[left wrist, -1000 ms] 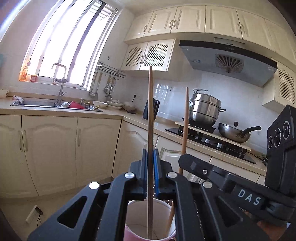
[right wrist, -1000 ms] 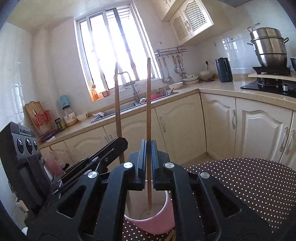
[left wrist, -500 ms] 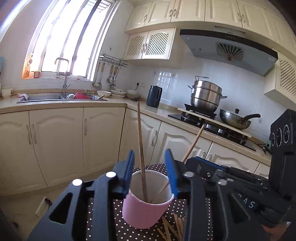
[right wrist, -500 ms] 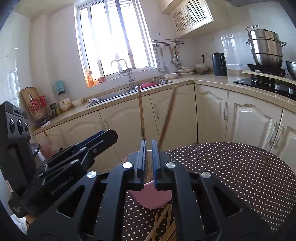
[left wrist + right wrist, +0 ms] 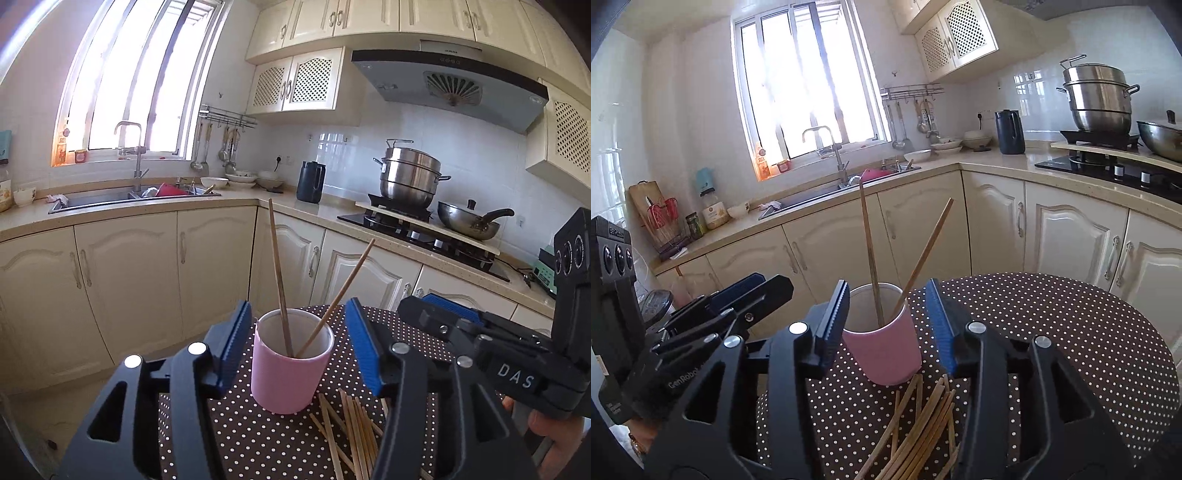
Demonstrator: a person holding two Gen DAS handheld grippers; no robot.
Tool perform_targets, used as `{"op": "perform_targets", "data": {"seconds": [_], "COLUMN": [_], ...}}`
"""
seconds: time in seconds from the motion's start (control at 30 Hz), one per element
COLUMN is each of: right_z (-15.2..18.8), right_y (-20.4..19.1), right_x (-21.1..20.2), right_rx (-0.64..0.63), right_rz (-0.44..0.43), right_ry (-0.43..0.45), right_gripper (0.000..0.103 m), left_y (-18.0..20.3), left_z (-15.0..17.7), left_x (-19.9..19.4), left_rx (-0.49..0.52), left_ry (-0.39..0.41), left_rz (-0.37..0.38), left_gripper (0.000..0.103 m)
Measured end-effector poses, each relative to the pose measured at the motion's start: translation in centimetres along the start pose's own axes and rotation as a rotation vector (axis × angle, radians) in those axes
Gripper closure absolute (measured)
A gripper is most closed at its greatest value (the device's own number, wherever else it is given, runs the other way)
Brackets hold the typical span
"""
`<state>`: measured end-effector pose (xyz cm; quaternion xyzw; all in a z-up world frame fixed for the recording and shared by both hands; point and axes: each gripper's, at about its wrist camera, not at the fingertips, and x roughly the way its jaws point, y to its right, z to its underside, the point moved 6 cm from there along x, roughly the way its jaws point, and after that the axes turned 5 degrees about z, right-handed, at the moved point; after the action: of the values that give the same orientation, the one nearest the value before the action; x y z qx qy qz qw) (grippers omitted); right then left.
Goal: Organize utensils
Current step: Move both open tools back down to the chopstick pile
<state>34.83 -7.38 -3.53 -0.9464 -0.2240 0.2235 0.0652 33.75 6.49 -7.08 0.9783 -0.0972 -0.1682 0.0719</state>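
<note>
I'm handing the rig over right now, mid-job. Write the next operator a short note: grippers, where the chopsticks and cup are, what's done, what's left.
Left gripper: open, jaws have just been opening, nothing gripped.
Right gripper: open, jaws have just been opening, nothing gripped.
Pink cup: upright on the dotted tablecloth, in front of both grippers.
Done: two chopsticks stand in the cup, one near upright, one leaning right.
Left: a loose pile of chopsticks lies on the cloth just in front of the cup; pick them up and drop them in.
</note>
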Motion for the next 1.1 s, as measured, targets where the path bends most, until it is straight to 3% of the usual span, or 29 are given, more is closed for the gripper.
{"op": "perform_targets", "data": {"seconds": [0.17, 0.3, 0.5, 0.83, 1.1], "right_z": [1.0, 2.3, 5.0, 9.7, 12.0], "right_y": [0.8, 1.8, 4.2, 8.0, 9.2], "right_x": [-1.7, -2.3, -2.4, -1.5, -0.1], "right_rx": [-0.014, -0.016, -0.007, 0.014, 0.031], "right_rz": [0.016, 0.035, 0.070, 0.114, 0.108], "right_ry": [-0.023, -0.063, -0.171, -0.368, -0.492], "right_gripper": [0.058, 0.058, 0.056, 0.056, 0.056], "left_y": [1.3, 2.3, 3.1, 3.3, 2.9], "left_z": [1.0, 2.4, 5.5, 12.6, 15.4], "left_x": [-0.9, -0.7, 0.8, 4.5, 6.5], "left_rx": [0.026, 0.044, 0.092, 0.053, 0.017], "left_ry": [-0.038, -0.112, -0.284, -0.603, -0.713], "left_rz": [-0.007, -0.006, -0.033, 0.022, 0.021], "left_gripper": [0.048, 0.048, 0.048, 0.048, 0.065]}}
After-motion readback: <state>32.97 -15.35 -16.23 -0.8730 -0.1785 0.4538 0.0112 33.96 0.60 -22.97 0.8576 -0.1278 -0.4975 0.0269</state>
